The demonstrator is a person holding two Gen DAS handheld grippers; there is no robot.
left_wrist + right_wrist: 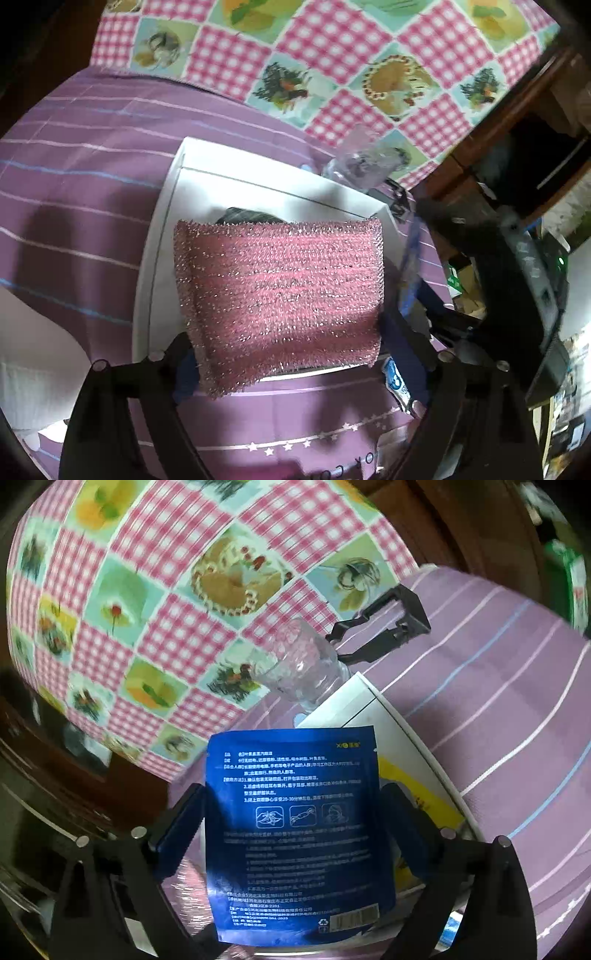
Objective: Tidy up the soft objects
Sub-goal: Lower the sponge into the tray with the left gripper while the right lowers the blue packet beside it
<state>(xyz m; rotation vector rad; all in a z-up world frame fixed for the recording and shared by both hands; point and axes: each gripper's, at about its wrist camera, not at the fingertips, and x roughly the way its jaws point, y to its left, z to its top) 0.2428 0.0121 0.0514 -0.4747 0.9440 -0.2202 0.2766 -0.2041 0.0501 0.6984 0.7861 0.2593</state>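
Observation:
A pink glittery scouring sponge (280,299) stands flat between the fingers of my left gripper (288,332), over a white open box (162,236). The sponge looks unsqueezed and the jaws stand wide, so the gripper is open. A dark item (240,216) shows in the box behind the sponge. In the right wrist view a blue printed sachet (295,834) hangs flat between the widely spread fingers of my right gripper (293,790), which is open. It is above the near corner of the same white box (354,701), where a yellow item (424,797) lies.
The box sits on a purple striped cloth (74,166) beside a pink checked tablecloth (332,44). A clear plastic bottle (303,664) lies at the box's far corner, with a black clip-like part (388,627) just beyond it. Dark wooden furniture (517,147) is to the right.

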